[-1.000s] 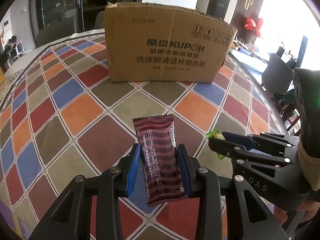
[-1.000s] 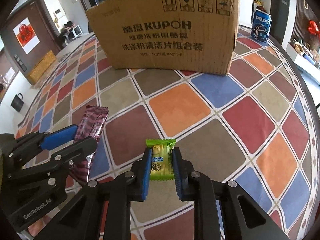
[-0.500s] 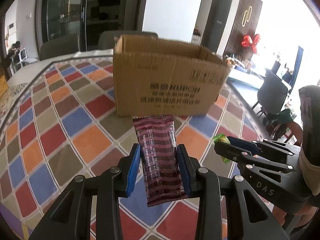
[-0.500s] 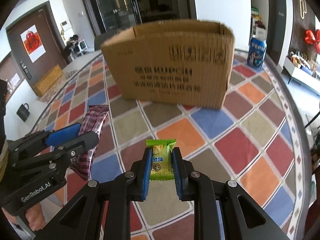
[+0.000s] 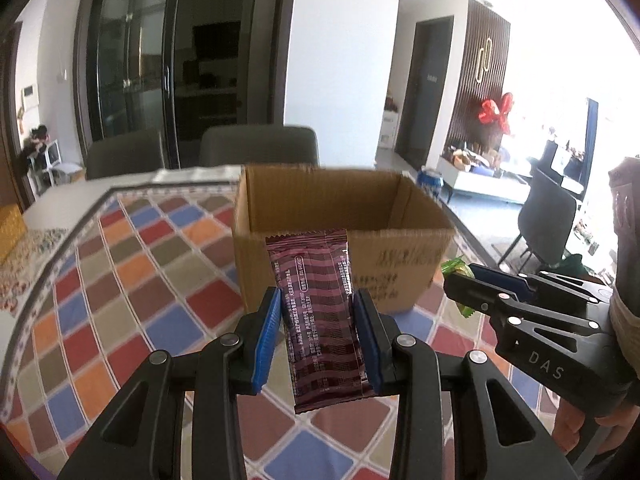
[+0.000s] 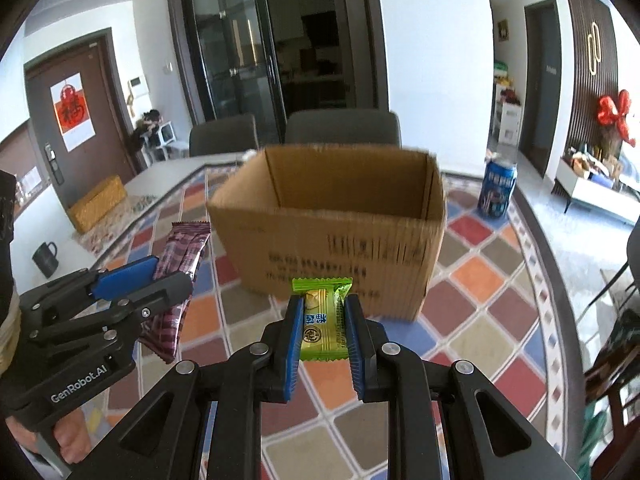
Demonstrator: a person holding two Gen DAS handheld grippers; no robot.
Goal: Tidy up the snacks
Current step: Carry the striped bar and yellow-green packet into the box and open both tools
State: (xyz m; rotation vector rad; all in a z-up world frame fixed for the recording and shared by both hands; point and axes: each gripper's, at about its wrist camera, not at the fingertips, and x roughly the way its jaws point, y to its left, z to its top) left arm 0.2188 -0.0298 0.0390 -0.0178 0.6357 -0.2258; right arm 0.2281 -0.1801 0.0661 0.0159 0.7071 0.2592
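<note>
My left gripper (image 5: pixel 318 300) is shut on a maroon striped snack bar (image 5: pixel 320 312), held upright above the table. My right gripper (image 6: pixel 322 304) is shut on a small green wrapped candy (image 6: pixel 322 320). Both hang in front of an open cardboard box (image 5: pixel 340 216) with printed text on its near wall; its inside looks bare from the right wrist view (image 6: pixel 344 184). In the left wrist view the right gripper (image 5: pixel 456 276) shows at the right with the green candy (image 5: pixel 454 267) at its tip. The left gripper (image 6: pixel 172 276) with the maroon bar (image 6: pixel 182 256) appears at the left of the right wrist view.
The table carries a cloth of coloured diamonds (image 6: pixel 480 280). A blue drink can (image 6: pixel 498 190) stands right of the box. Two grey chairs (image 6: pixel 340 128) sit behind the table. A dark mug (image 6: pixel 45 258) rests on the floor at left. A person's hand (image 6: pixel 68 446) grips the left tool.
Both grippers have risen with their snacks still held. The view now looks over the box's rim into its open top, where before only its front wall showed.
</note>
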